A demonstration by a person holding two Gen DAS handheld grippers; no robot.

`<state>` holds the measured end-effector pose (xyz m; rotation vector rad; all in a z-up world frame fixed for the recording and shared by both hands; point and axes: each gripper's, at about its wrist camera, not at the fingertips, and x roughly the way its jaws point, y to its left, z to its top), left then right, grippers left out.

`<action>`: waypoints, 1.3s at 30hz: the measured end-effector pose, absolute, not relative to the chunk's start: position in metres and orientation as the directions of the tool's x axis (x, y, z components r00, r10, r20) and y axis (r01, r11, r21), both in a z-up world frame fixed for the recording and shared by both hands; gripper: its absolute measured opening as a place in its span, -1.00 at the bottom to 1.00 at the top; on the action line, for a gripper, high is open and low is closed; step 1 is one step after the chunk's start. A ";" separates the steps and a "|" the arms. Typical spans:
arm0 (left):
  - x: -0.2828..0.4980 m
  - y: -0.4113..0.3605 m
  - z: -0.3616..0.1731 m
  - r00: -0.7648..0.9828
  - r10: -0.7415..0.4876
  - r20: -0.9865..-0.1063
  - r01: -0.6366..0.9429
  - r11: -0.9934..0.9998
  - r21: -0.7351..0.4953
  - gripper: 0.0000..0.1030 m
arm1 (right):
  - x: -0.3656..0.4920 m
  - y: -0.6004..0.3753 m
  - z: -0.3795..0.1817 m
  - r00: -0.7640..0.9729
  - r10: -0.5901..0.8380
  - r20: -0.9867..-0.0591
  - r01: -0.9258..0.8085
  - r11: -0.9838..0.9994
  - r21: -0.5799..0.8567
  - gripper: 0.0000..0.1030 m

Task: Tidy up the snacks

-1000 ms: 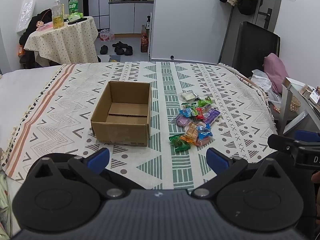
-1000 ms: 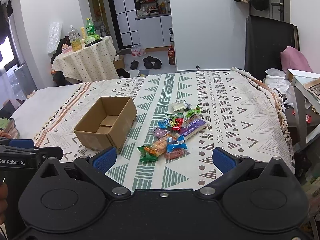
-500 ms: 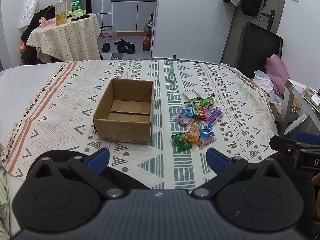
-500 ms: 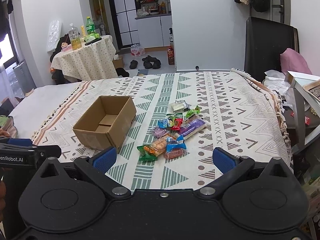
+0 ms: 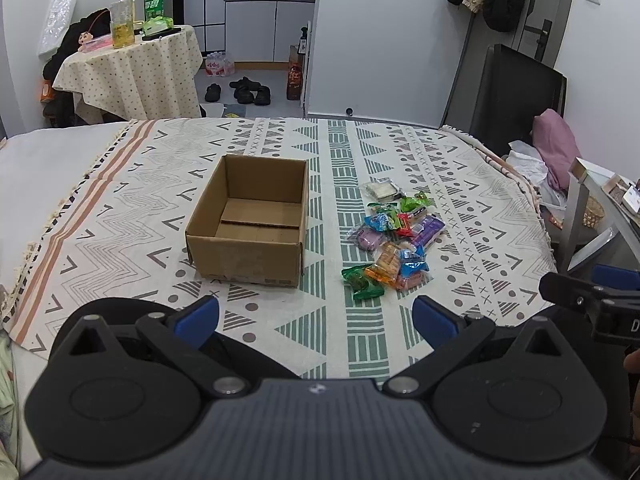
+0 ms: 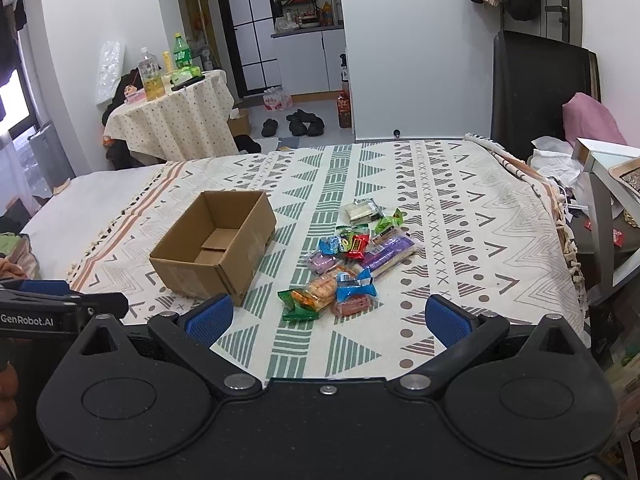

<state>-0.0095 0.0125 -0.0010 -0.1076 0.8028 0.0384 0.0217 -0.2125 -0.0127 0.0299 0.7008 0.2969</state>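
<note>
An empty open cardboard box (image 5: 248, 220) (image 6: 214, 246) stands on the patterned bedspread (image 5: 120, 216). To its right lies a pile of several small wrapped snacks (image 5: 394, 236) (image 6: 350, 258) in green, blue, purple, orange and red. My left gripper (image 5: 316, 320) hangs open over the near edge of the bed, short of the box and the pile, nothing between its blue pads. My right gripper (image 6: 328, 318) is open too, nearer the pile, holding nothing. Each gripper shows at the edge of the other's view.
A side table (image 6: 600, 184) and a black chair (image 6: 540, 92) with pink cloth stand right of the bed. A round table with bottles (image 5: 132, 68) is at the far left. Shoes (image 5: 240, 90) lie on the floor beyond the bed.
Both grippers have drifted a little; the left view has tilted up and shifted slightly right. Both stay open and the box and snacks have not moved.
</note>
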 end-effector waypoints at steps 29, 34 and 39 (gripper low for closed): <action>0.007 -0.001 -0.004 0.696 -0.012 -0.718 -0.067 0.994 -0.082 0.99 | 0.032 -0.227 -0.018 0.711 0.341 -0.615 -0.286 0.939 0.190 1.00; 0.017 -0.010 -0.011 0.692 -0.034 -0.722 -0.046 0.995 -0.091 0.98 | 0.040 -0.235 -0.025 0.708 0.359 -0.608 -0.288 0.933 0.215 1.00; 0.030 -0.018 -0.017 0.687 -0.031 -0.726 -0.059 0.993 -0.099 0.98 | 0.054 -0.248 -0.040 0.678 0.384 -0.627 -0.273 0.923 0.270 1.00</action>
